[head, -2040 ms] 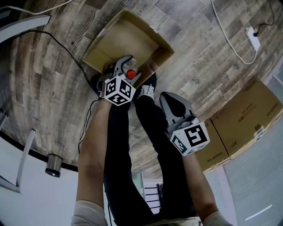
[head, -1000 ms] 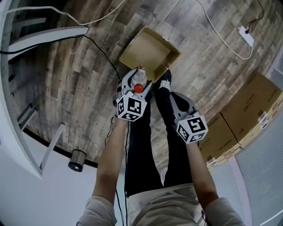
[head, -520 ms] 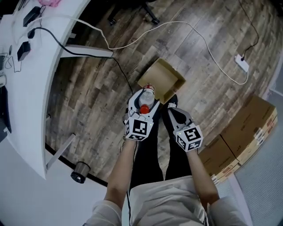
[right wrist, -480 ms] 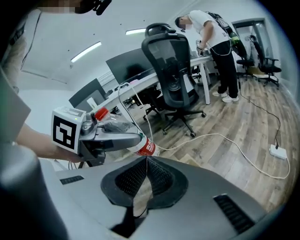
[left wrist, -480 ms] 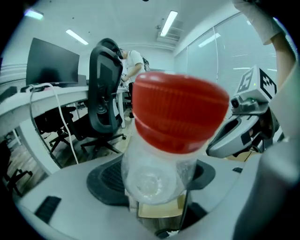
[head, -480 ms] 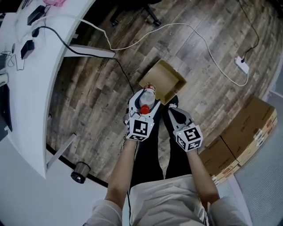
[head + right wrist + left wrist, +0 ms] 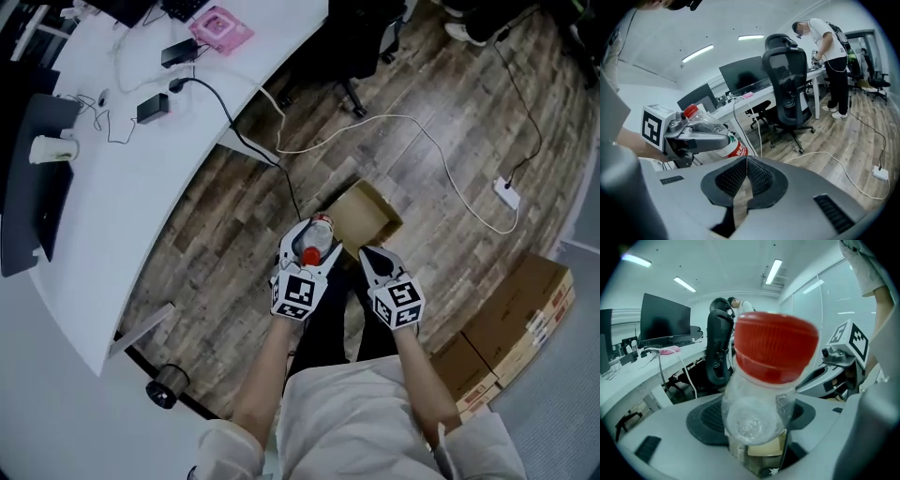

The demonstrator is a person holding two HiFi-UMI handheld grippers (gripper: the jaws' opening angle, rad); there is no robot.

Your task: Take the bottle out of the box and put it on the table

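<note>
My left gripper (image 7: 309, 246) is shut on a clear plastic bottle (image 7: 314, 236) with a red cap (image 7: 310, 255), held high above the floor. In the left gripper view the bottle (image 7: 761, 418) fills the middle, cap (image 7: 774, 352) toward the camera, clamped between both jaws. The open cardboard box (image 7: 367, 217) lies on the wooden floor just beyond the bottle, and no bottle shows inside it. My right gripper (image 7: 371, 257) hangs beside the left, shut with nothing in it; its pads meet in the right gripper view (image 7: 746, 160). That view also shows the bottle (image 7: 723, 133) in the left gripper.
A curved white table (image 7: 141, 178) runs along the left, carrying a monitor (image 7: 28, 187), a cup (image 7: 52, 148), adapters and a pink item (image 7: 221, 25). A white cable and power strip (image 7: 507, 193) cross the floor. Stacked cardboard boxes (image 7: 511, 319) stand at the right. An office chair (image 7: 790, 89) and a person (image 7: 829, 61) are nearby.
The head view has risen far above the floor; both grippers came up with it. The bottle has left the box in the left gripper. The table now fills the left side.
</note>
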